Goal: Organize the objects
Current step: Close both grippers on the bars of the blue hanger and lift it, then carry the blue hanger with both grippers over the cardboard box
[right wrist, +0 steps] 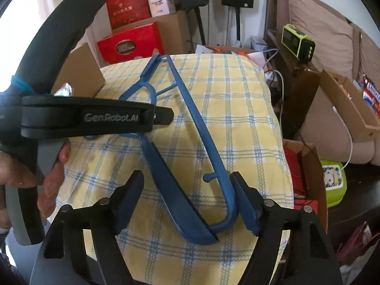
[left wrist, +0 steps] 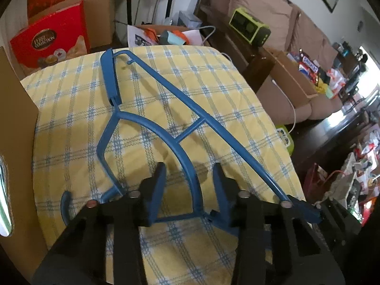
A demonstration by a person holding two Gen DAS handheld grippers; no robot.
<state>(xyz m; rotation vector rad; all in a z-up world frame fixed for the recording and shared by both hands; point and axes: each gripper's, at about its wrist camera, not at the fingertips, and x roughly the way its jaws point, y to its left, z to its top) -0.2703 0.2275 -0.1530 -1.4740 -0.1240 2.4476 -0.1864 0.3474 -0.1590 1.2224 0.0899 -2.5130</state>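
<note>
Blue hanger [left wrist: 156, 128], a large metal frame with flat shoulder pads, a curved inner brace and a hook, lies flat across a yellow-and-blue checked cloth [left wrist: 213, 95] covering a cushion-like surface. It is the biggest loose thing here and spans nearly the whole cloth.

Around the cloth sit a brown cardboard box [left wrist: 102, 9], a red chocolate box [left wrist: 49, 38], a brown sofa [left wrist: 273, 9] and a green radio [left wrist: 249, 27] on a dark side unit.

The left tool [left wrist: 188, 180] points down at the hanger's curved brace. Its jaws are narrowed, one finger on each side of the brace, but a gap shows on both sides, so it does not appear to grip yet. The right tool [right wrist: 187, 187] stands wide, straddling one shoulder pad and the bend where the long rail turns. The right finger [right wrist: 247, 204] sits against the rail; the left finger is clear.

Likely risks, as judgement only: the rods are thin, round and smooth, so a tool closing off-centre could let the frame roll or slide out. Lifting by one end only could make the long frame swing and tip. The soft cloth could bunch under the fingers and be pinched along with the rod. The hook [left wrist: 65, 204] near the cloth's edge might snag the fabric when the hanger rises.
</note>
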